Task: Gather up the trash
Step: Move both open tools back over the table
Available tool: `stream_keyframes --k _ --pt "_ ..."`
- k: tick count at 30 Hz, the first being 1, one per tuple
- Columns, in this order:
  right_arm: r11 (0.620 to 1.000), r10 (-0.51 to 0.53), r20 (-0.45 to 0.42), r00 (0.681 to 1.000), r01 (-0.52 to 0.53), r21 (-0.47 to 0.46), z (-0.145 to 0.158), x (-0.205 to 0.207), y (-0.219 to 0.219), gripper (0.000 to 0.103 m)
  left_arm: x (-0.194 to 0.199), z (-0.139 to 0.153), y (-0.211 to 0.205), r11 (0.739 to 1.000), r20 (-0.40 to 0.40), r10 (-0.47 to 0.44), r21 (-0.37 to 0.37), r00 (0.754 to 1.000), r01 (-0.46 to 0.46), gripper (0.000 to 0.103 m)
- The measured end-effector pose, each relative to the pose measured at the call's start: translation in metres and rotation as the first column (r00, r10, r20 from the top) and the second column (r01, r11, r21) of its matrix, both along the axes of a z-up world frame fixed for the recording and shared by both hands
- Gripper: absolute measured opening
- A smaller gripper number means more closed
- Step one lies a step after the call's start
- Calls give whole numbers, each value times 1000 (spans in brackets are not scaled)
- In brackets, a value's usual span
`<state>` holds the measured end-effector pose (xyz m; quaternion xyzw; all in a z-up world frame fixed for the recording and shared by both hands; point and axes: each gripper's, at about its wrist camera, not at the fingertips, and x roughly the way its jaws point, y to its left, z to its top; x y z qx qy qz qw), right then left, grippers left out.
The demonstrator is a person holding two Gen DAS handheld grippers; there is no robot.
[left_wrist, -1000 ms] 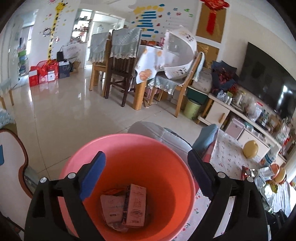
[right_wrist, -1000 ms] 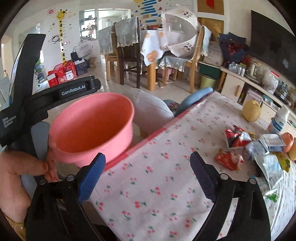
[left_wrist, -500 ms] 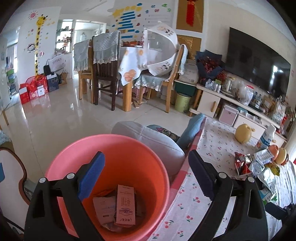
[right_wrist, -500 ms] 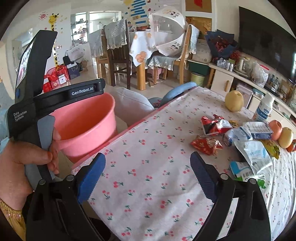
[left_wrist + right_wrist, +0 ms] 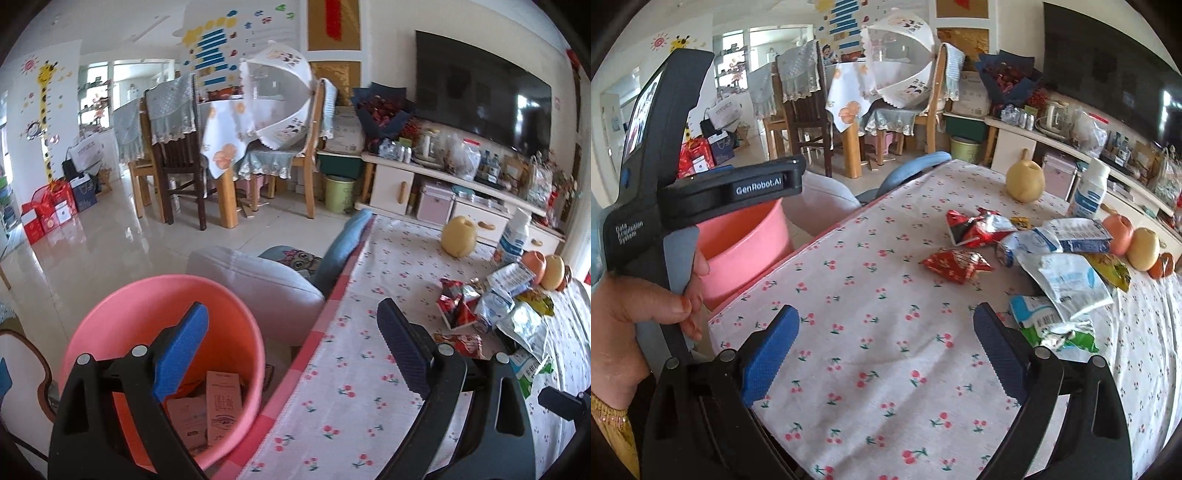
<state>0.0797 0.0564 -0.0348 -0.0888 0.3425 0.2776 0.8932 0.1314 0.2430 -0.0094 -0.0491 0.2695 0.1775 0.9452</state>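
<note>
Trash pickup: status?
Left gripper open, empty. Right gripper open, empty. Wrappers on table; cartons in pink bucket. Path clear.

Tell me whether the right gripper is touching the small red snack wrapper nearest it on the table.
Apart. The right wrist view shows the right gripper open, with bare cherry-print tablecloth between its fingertips and the red wrapper.

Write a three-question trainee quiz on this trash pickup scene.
1. True or false: the pink bucket already holds cartons.
2. Which wrapper lies nearest the right gripper? A red wrapper; B green wrapper; C yellow wrapper.
3. Fill in: both the right gripper and the left gripper are ___.

Key: 1 true; 2 B; 3 open.
</note>
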Motion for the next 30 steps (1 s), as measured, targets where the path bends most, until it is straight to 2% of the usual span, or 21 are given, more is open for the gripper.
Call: stream_keyframes --k 10,14,30 --pt "998 -62 22 998 61 24 2 6 -32 94 11 -3 -36 995 -14 -98 12 995 98 93" --pt "997 -77 31 997 76 21 1 7 -41 94 15 -4 -48 991 -11 -135 -15 991 135 93" --pt "987 -163 58 985 163 -2 0 18 -85 94 32 -15 -94 975 -43 -222 -37 974 221 93"
